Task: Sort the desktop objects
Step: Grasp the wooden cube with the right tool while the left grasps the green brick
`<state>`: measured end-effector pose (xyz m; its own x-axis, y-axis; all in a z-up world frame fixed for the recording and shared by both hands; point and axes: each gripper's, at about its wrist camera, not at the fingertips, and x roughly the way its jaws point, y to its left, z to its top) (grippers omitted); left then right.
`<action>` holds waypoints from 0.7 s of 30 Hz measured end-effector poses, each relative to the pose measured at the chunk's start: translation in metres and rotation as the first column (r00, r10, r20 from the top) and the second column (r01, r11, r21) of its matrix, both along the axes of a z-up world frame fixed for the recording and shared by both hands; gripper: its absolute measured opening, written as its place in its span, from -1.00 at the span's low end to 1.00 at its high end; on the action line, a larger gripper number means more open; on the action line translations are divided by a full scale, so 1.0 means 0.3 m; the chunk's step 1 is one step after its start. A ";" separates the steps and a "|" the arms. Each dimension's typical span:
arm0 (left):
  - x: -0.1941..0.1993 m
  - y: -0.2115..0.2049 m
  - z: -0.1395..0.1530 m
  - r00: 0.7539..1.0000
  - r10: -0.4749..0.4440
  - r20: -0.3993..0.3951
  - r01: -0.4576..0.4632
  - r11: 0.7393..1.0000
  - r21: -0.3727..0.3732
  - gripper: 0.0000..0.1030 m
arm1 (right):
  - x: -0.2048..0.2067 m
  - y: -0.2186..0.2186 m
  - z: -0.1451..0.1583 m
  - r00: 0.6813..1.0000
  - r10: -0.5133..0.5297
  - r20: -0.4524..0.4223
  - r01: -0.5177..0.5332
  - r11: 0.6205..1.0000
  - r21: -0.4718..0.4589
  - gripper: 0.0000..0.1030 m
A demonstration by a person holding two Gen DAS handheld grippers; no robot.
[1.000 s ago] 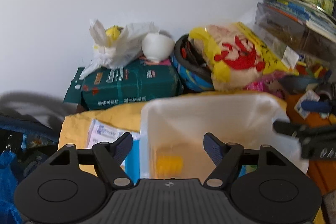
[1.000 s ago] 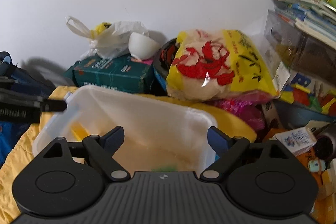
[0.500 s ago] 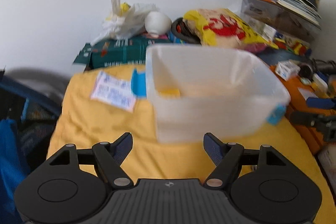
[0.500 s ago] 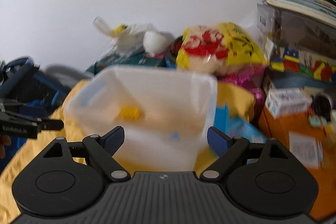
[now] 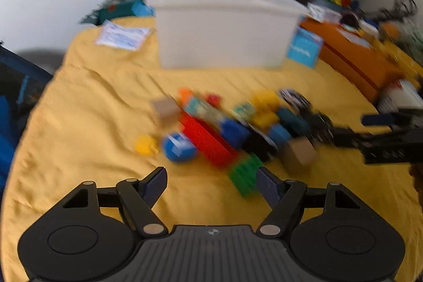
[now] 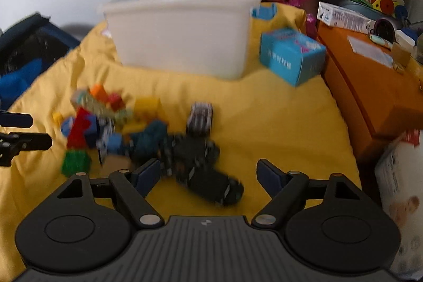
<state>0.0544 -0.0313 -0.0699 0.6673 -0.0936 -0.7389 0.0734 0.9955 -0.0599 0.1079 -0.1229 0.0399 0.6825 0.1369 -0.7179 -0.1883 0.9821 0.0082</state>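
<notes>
Lying just ahead of both unclenched hand-held grippers [image 5: 211, 183] [image 6: 208, 173]: jumbled toy blocks [image 5: 227, 128], right's jaws closing.

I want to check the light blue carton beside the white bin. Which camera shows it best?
The right wrist view: the light blue carton shows sharp and whole, lying on the yellow cloth beside the white bin. In the left wrist view it is blurred and partly hidden behind the bin's corner.

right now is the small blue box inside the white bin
No, the small blue box sits on the yellow cloth beside the white bin, outside it.
</notes>
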 end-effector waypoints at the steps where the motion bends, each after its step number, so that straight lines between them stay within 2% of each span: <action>1: -0.012 -0.018 -0.017 1.000 -0.008 -0.009 0.008 1.000 -0.002 0.50 | -0.006 0.005 -0.010 1.000 -0.003 0.000 0.003 1.000 -0.014 0.60; 6: -0.011 -0.081 -0.049 1.000 -0.003 -0.017 0.003 1.000 0.014 0.43 | -0.040 0.031 -0.032 1.000 -0.015 0.002 0.015 1.000 -0.024 0.47; 9: 0.007 -0.093 -0.054 1.000 0.002 -0.012 -0.002 1.000 0.006 0.31 | -0.076 0.065 -0.017 0.999 0.032 0.038 -0.032 0.999 -0.014 0.28; 13: 0.032 -0.100 -0.060 1.000 0.021 -0.014 -0.021 1.000 0.000 0.30 | -0.101 0.119 -0.007 0.994 0.090 0.056 -0.089 0.996 -0.013 0.26; 15: 0.042 -0.103 -0.068 1.000 0.022 -0.014 -0.022 1.000 0.002 0.21 | -0.105 0.126 -0.007 0.994 0.091 0.054 -0.091 0.996 -0.007 0.26; 17: 0.049 -0.101 -0.076 1.000 0.010 -0.008 -0.010 1.000 -0.007 -0.16 | -0.104 0.128 -0.010 0.995 0.088 0.047 -0.088 0.996 -0.003 0.26; 21: 0.038 -0.101 -0.077 1.000 -0.021 0.014 0.021 1.000 0.015 -0.20 | -0.108 0.137 -0.010 0.996 0.085 0.040 -0.085 0.996 0.004 0.26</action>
